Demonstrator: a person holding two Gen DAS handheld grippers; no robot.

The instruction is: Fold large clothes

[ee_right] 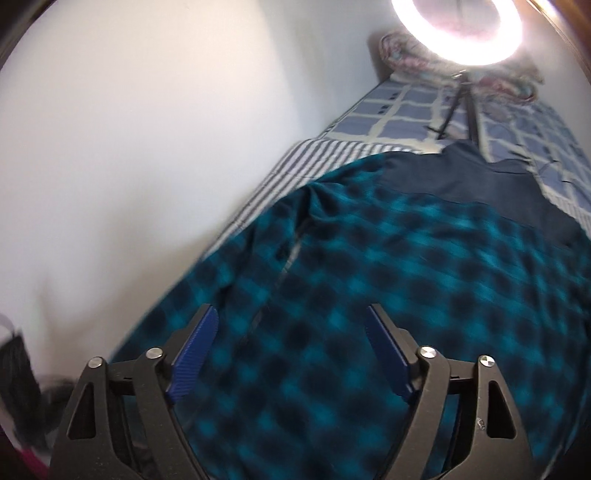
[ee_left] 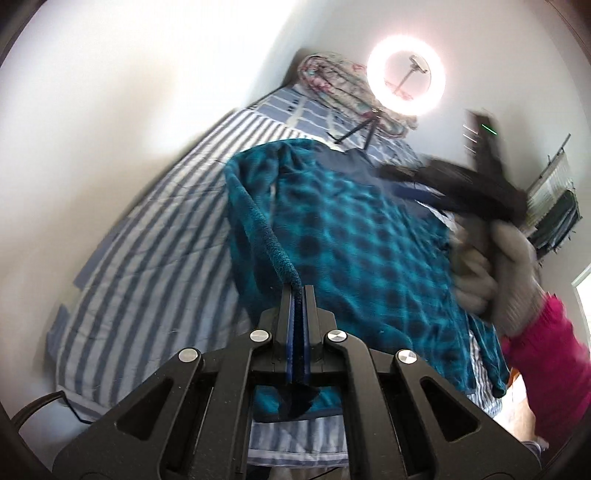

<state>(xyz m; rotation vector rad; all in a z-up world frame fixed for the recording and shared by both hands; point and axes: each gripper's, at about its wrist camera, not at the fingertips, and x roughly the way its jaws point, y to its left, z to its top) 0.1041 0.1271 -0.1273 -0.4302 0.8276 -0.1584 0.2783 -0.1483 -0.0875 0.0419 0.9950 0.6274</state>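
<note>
My left claw (ee_left: 297, 291) at lower centre is clamped on the teal plaid garment's (ee_left: 351, 236) hem; my right claw (ee_right: 291, 354) hangs open above the fabric on the striped bed (ee_left: 147, 206).

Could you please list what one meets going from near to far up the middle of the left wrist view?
Left hand-held gripper shut on a fold of the teal checked garment → garment's navy part → tripod legs → rolled floral bedding → ring light.

both wrists: close, angled down | shared: teal garment (ee_left: 362, 236), ring light (ee_right: 458, 33)
</note>
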